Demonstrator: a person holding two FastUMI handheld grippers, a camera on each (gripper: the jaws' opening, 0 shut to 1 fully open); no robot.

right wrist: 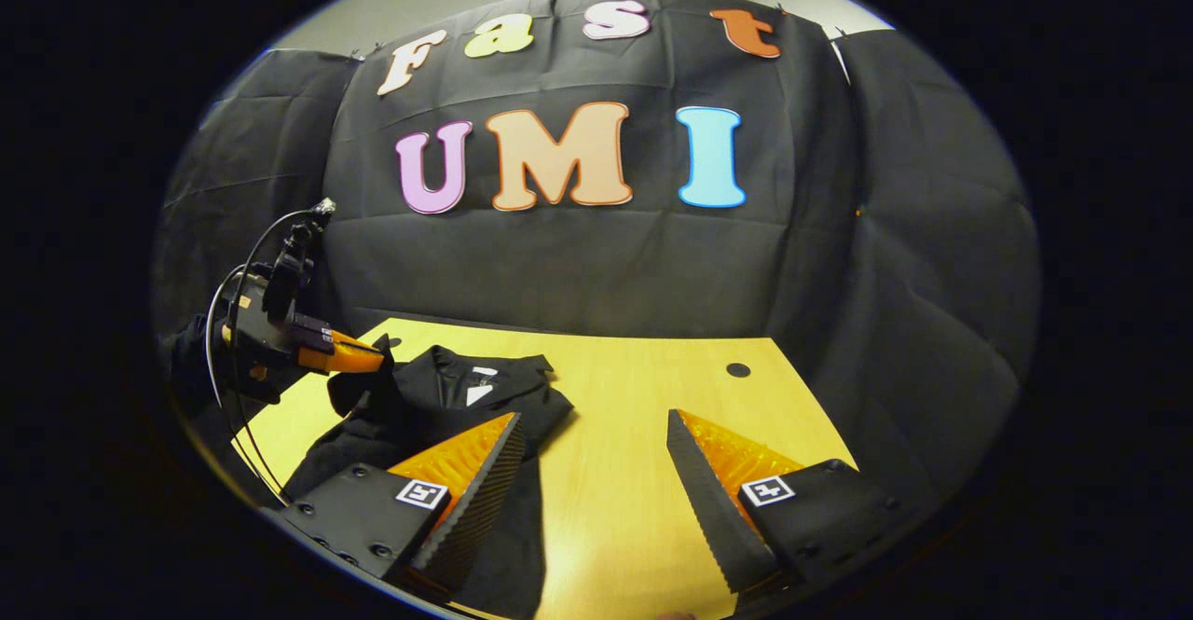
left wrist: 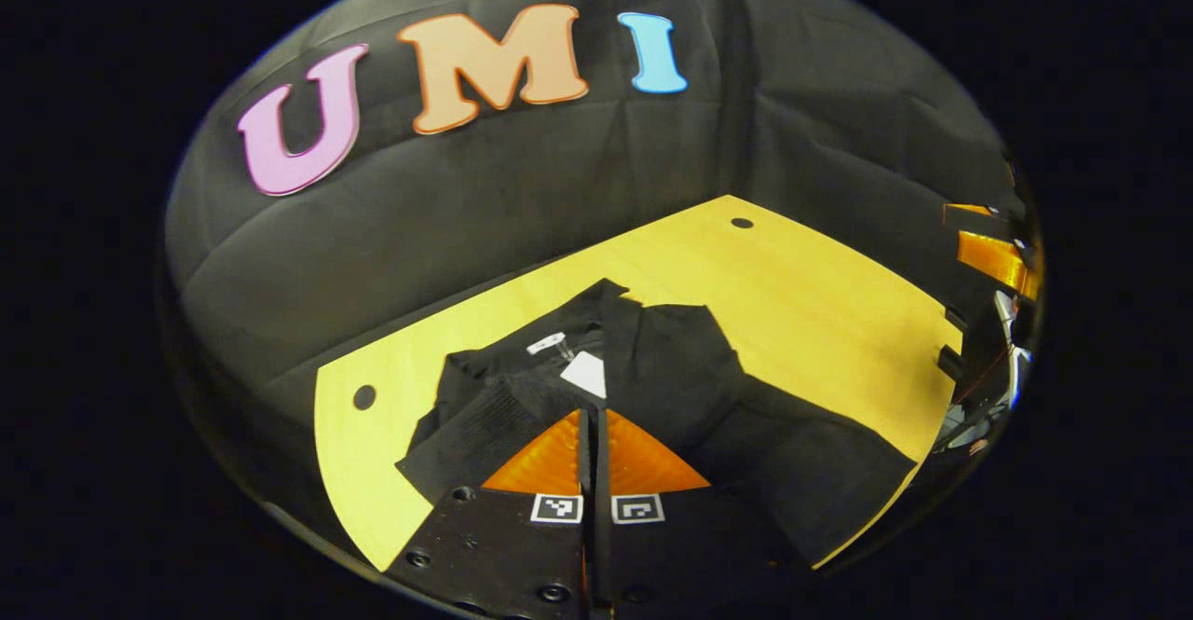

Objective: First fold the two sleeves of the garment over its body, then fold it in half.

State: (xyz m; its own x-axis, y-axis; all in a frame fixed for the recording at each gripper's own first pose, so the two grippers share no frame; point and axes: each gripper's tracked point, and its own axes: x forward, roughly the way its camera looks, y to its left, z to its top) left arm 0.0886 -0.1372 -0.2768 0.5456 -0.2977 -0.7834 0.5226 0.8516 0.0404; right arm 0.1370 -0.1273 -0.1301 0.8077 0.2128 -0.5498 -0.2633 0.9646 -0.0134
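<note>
Wooden table (right wrist: 634, 471) bears garment (right wrist: 438, 396); left claw (left wrist: 593, 415) pinching sleeve; right claw (right wrist: 592, 457) wide beside it

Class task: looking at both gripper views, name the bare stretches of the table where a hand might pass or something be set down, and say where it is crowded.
Bare table lies between the black garment and the hole near the far corner, running on between the open right gripper fingers. In the left gripper view, a strip holding another hole borders the garment. It is crowded where the left gripper pinches cloth.

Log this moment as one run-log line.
left gripper: shut on sleeve | right gripper: open above table | garment: not yet halved
</note>
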